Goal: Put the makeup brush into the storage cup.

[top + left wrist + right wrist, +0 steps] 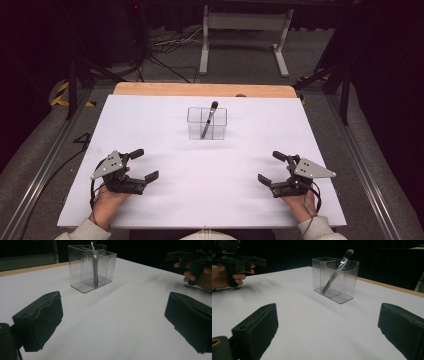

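A clear plastic organiser box (207, 123) (92, 267) (335, 280) with compartments stands on the white table sheet, toward the far middle. A slim makeup brush (209, 119) (94, 267) (337, 271) leans inside it, bristles up. My left gripper (143, 164) (112, 322) rests near the front left of the sheet, open, with nothing between its jaws. Mirroring it at the front right is my right gripper (270, 166) (327, 332), open and holding nothing. Both point toward the box from well short of it. In each gripper view the other hand and its gripper sit at an upper corner.
The white sheet (165, 200) covers a wooden table whose far edge (200, 89) shows as a tan strip. Beyond it are a white stand frame (245, 35) and cables on the grey floor. Metal rails run along both sides.
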Tool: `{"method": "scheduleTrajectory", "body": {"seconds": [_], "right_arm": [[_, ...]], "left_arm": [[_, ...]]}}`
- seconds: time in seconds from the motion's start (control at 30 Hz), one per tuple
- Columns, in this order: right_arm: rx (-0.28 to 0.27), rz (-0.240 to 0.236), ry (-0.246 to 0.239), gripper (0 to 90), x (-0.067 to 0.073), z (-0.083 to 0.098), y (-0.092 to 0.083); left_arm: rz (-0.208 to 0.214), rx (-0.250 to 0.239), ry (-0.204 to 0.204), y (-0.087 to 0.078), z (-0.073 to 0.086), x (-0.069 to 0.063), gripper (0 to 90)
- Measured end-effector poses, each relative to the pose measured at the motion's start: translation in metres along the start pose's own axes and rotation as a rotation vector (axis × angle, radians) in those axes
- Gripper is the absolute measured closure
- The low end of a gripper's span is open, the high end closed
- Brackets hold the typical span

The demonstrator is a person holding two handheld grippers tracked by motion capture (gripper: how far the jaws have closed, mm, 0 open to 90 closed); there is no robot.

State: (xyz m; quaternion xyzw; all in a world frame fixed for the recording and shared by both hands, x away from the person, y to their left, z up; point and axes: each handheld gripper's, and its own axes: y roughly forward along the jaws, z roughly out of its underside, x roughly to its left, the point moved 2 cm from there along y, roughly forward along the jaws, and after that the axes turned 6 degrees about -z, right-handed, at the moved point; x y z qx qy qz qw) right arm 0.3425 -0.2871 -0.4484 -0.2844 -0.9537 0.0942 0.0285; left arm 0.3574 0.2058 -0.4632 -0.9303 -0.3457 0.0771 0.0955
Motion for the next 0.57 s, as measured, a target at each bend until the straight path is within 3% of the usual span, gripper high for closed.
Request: {"method": "scheduleTrajectory", "body": {"seconds": [0.3,0.57], "right_arm": [[0.006,0.005,0.003,3.3,-0.0009,0.0022,0.0012],[0.005,0.002,0.014,3.3,-0.0015,0.0026,0.0015]], "left_arm": [[-0.007,0.021,0.014,0.0033,0.0051,0.0010,2.4],[0.003,0.005,0.009,0.0029,0.0038,-0.0004,2.1]]}}
